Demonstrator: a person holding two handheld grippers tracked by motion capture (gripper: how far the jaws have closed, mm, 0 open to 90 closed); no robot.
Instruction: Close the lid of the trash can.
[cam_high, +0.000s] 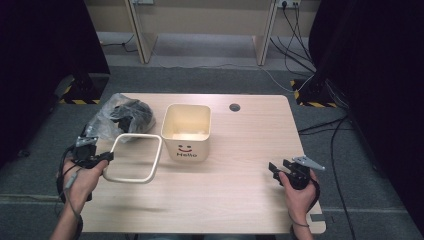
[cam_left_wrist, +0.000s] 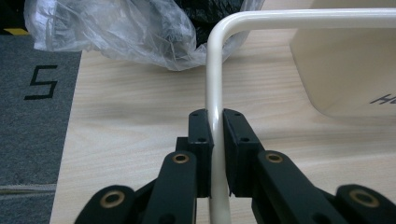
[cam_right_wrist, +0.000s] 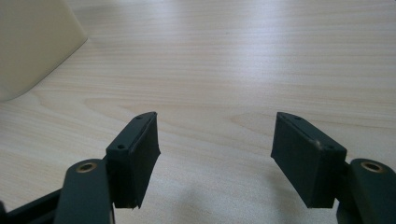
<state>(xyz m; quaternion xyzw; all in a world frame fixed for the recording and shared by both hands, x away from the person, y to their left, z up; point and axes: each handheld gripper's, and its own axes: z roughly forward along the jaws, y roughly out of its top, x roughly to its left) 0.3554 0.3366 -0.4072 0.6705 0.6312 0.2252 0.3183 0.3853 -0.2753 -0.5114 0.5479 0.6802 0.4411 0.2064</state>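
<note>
Left gripper (cam_left_wrist: 214, 154) fingers (cam_left_wrist: 201, 140) pinch the cream square rim frame (cam_high: 134, 158), held beside the "Hello" bin (cam_high: 186, 131). Right gripper (cam_right_wrist: 215, 158) fingers spread, empty, above the counter (cam_high: 235, 200).

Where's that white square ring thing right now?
In the high view the white ring is at the table's left, clamped in the left gripper, just left of the cream bin.
</note>
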